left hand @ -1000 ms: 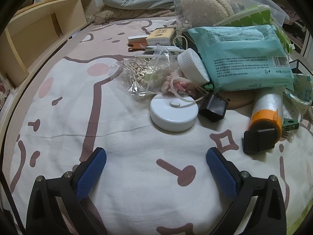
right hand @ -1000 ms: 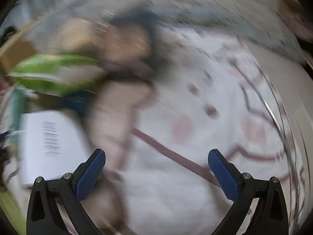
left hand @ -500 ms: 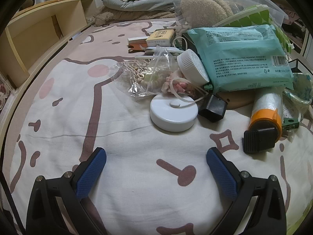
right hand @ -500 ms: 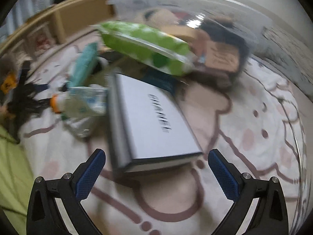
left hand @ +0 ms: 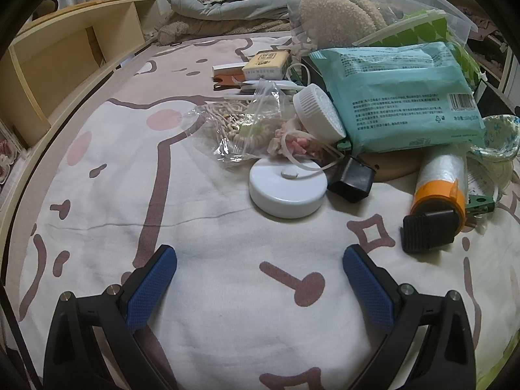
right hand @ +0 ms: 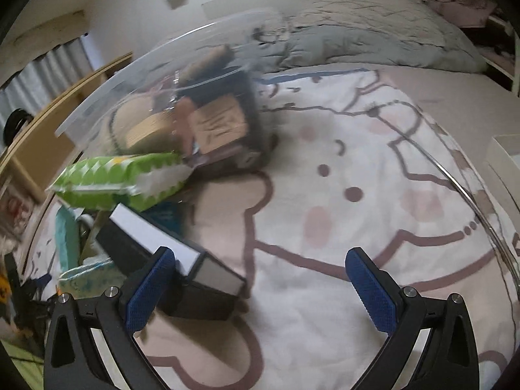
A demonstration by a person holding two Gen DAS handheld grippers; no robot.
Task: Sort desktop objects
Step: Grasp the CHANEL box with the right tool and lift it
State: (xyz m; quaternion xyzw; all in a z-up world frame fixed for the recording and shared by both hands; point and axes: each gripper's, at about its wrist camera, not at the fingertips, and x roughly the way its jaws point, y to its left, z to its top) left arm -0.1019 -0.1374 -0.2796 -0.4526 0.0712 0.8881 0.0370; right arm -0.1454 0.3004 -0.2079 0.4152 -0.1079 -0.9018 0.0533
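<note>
A heap of small items lies on a patterned bedsheet. In the left wrist view I see a white round disc (left hand: 288,187), a black cube (left hand: 351,178), a clear bag of beads (left hand: 242,126), a white ribbed lid (left hand: 320,117), a teal wipes pack (left hand: 399,94) and an orange-capped roll (left hand: 440,183). My left gripper (left hand: 259,276) stands open short of the disc, holding nothing. In the right wrist view a black-and-white box (right hand: 169,253) lies by the left finger of my open right gripper (right hand: 260,279), with a green wipes pack (right hand: 120,178) beyond it.
A clear plastic bin (right hand: 182,97) holding boxes lies tipped behind the green pack. Wooden shelving (left hand: 65,61) runs along the left. Grey bedding (left hand: 227,6) is piled at the back. A white box edge (right hand: 507,159) shows at far right. Open sheet (right hand: 357,227) spreads under the right gripper.
The right gripper has swung right and closer in; the black-and-white box slid from centre to the lower left. The left gripper and its objects have not moved.
</note>
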